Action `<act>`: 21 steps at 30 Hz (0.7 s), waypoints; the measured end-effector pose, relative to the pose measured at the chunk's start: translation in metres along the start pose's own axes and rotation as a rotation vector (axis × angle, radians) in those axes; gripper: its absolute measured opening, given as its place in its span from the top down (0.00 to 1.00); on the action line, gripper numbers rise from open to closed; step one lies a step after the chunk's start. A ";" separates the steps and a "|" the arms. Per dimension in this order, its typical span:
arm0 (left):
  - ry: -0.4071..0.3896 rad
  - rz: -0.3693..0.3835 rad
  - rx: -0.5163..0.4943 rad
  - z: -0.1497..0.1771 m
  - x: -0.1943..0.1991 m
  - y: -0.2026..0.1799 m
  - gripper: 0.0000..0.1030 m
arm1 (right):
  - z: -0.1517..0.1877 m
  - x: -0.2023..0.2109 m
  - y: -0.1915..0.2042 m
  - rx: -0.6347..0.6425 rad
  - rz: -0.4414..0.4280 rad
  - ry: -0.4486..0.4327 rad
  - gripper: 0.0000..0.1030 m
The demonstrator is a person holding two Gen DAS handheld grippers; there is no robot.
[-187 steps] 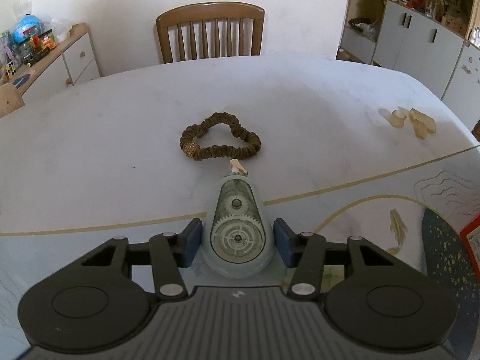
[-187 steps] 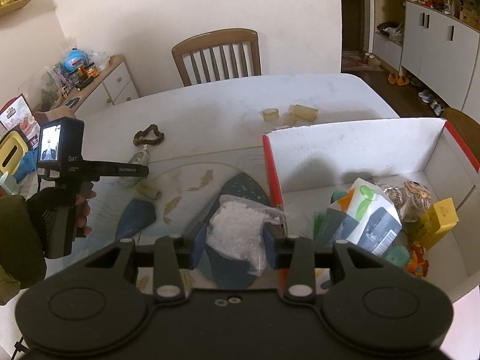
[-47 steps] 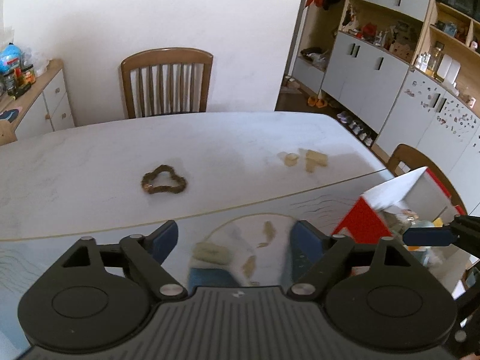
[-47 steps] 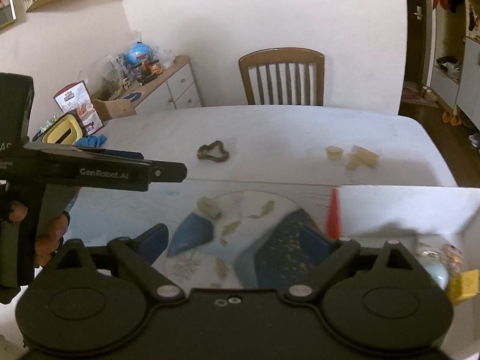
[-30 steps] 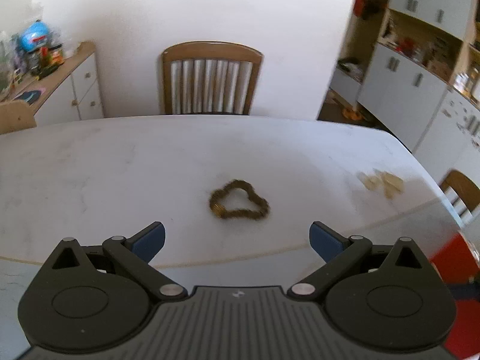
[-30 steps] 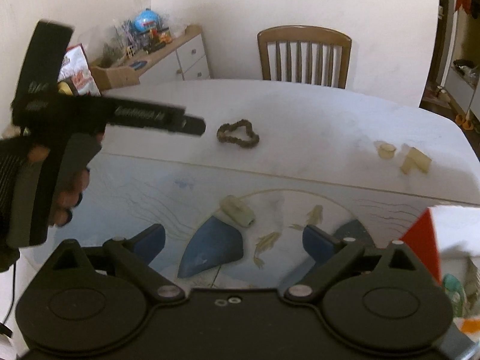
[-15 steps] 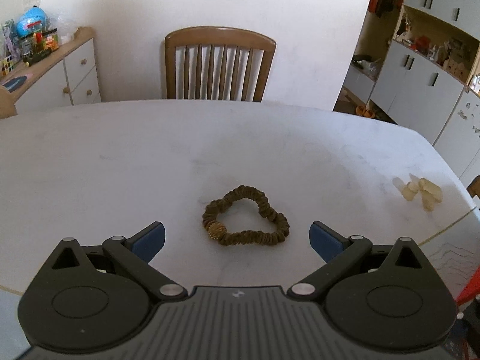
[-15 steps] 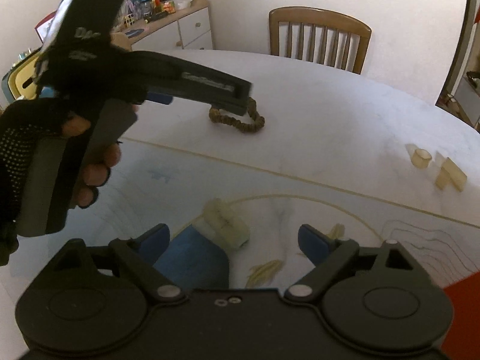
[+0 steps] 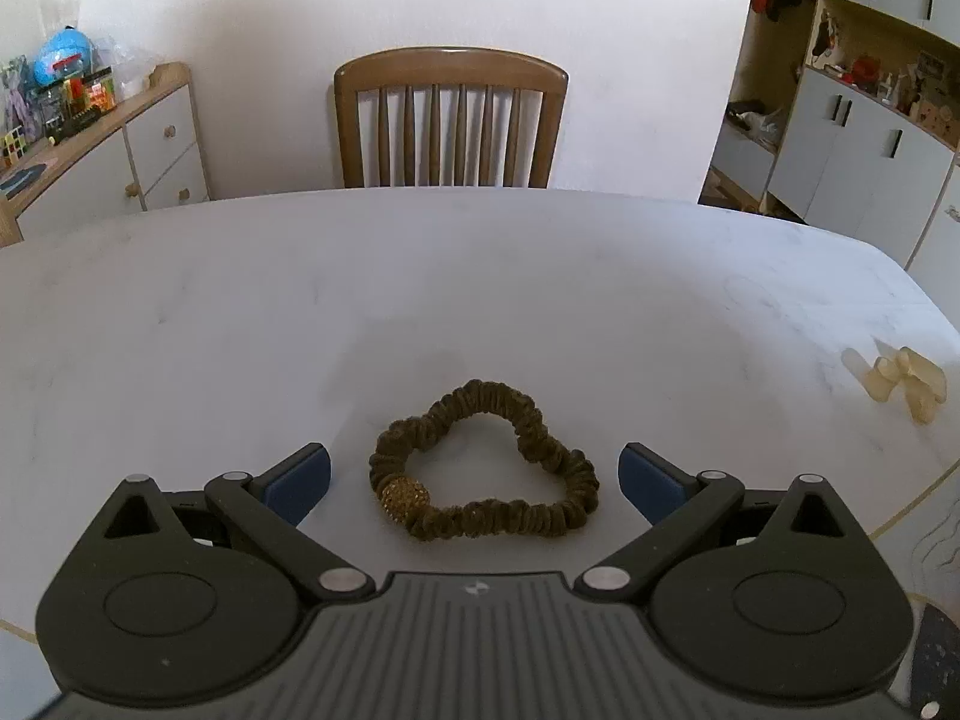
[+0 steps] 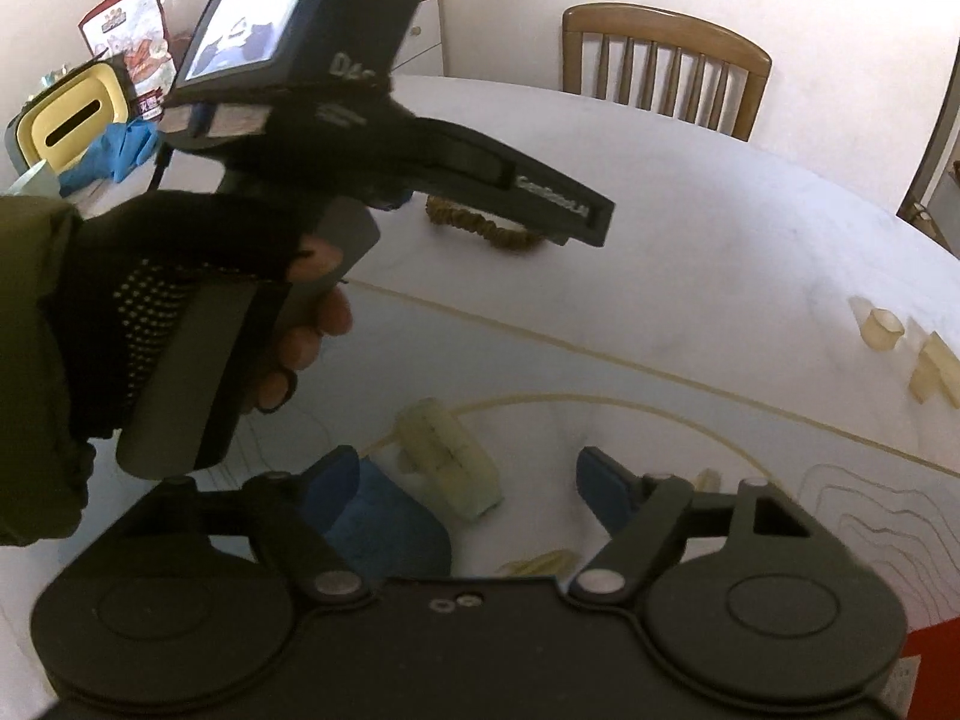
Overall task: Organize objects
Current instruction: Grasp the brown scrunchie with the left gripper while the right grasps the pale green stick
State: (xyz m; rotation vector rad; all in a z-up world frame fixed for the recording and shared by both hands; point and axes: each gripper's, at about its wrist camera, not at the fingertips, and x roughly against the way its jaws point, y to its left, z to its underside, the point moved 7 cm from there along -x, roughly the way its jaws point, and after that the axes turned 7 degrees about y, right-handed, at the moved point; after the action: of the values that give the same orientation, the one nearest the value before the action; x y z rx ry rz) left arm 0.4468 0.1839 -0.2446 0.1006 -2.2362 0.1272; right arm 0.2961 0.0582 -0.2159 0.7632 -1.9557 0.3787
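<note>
A brown scrunchie (image 9: 483, 463) with a gold bead lies on the white table, between the open fingers of my left gripper (image 9: 474, 477), which is low over it and empty. In the right wrist view part of the scrunchie (image 10: 480, 226) shows under the left gripper's body (image 10: 384, 138). My right gripper (image 10: 465, 486) is open and empty, just above a pale translucent plastic piece (image 10: 447, 465) lying on the glossy mat.
Small yellowish plastic pieces (image 9: 900, 381) lie at the table's right; they also show in the right wrist view (image 10: 906, 348). A wooden chair (image 9: 450, 120) stands behind the table. A red box corner (image 10: 930, 678) is at lower right. A sideboard (image 9: 102, 150) is at left.
My left gripper has moved forward and down so its open fingers bracket the scrunchie. My right gripper has come closer to the pale plastic piece. Earlier both held items; both are now empty.
</note>
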 end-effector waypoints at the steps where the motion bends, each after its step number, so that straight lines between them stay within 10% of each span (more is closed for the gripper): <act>1: -0.002 -0.002 -0.003 0.000 0.000 -0.001 0.01 | 0.001 0.000 0.001 0.004 0.002 0.000 0.28; 15: -0.022 -0.018 -0.044 -0.004 0.011 0.000 0.80 | 0.000 0.006 0.020 0.092 0.050 -0.013 0.68; 21: 0.007 0.006 -0.043 0.001 0.018 0.004 0.83 | 0.005 0.014 0.018 0.040 0.061 0.007 0.79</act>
State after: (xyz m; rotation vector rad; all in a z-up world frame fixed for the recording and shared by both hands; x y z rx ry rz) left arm 0.4342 0.1876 -0.2313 0.0700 -2.2307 0.0828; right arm 0.2758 0.0640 -0.2053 0.7282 -1.9733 0.4585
